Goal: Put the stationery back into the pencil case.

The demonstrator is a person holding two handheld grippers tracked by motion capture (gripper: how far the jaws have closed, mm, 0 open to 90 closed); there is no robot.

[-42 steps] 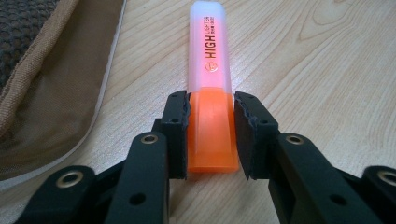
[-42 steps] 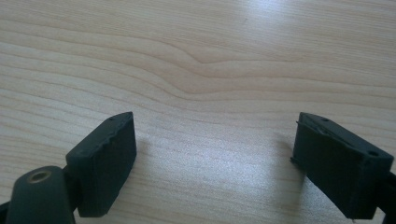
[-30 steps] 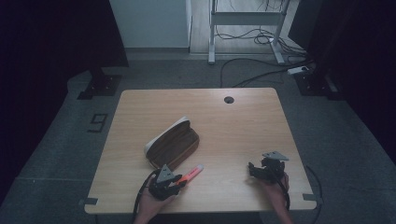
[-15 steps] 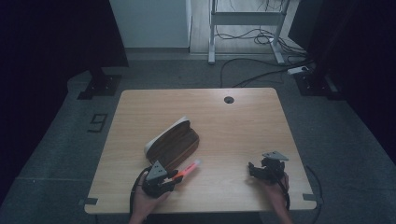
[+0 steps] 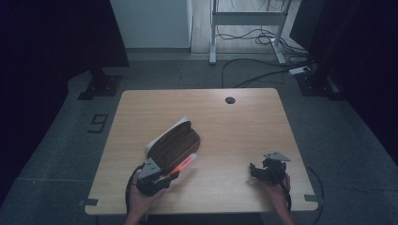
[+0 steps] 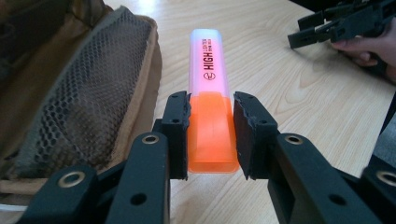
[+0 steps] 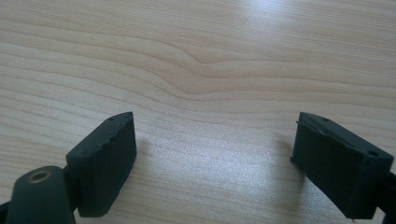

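An orange highlighter (image 6: 210,116) with a pale translucent cap is clamped between the jaws of my left gripper (image 6: 211,133); it points away from me over the table. From above, the highlighter (image 5: 184,165) sticks out of the left gripper (image 5: 162,179) toward the brown pencil case (image 5: 172,143). That case (image 6: 70,93) lies open just left of the highlighter, its mesh pocket showing. My right gripper (image 7: 212,163) rests low over bare wood, jaws wide apart and holding nothing; in the high view the right gripper (image 5: 256,169) sits near the front right of the table.
The wooden table (image 5: 244,122) has a round cable hole (image 5: 230,100) near its far edge. Cables and desk legs lie on the floor beyond. The other gripper and a hand (image 6: 359,42) appear at the upper right of the left gripper view.
My left gripper with the highlighter has drawn slightly back and left, toward the table's front edge. The right gripper has stayed put.
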